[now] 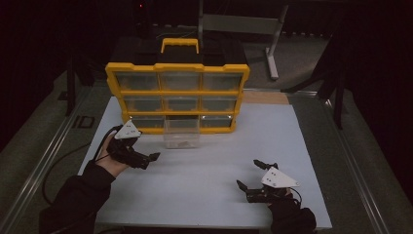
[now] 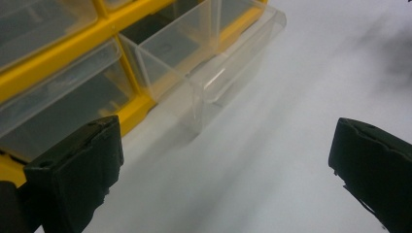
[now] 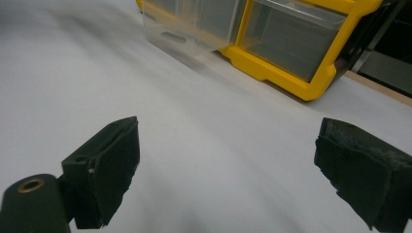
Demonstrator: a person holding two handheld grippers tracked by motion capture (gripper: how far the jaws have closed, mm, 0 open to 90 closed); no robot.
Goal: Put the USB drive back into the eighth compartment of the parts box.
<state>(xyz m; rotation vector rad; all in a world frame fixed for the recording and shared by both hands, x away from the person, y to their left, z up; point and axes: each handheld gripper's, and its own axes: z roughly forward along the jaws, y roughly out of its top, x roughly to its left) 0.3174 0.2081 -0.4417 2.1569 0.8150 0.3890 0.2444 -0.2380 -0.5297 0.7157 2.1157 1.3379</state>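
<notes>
We've got the clear drawer pulled halfway out of the yellow organizer, bottom row, middle, long axis toward us. Left gripper is nearer, just left of it; right gripper well apart. Both jaws spread, empty. Contents probably small parts.

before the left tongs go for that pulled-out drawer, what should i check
1. Left tongs open: ok, jaws wide apart.
2. Left tongs empty: ok.
3. Clear drawer pulled out of the bottom middle slot of the yellow organizer: ok.
4. Bare table between left tongs and drawer: ok.
5. Right tongs open, near the table's front edge, away from the drawer: ok.
6. Drawer contents: cannot tell.
</notes>
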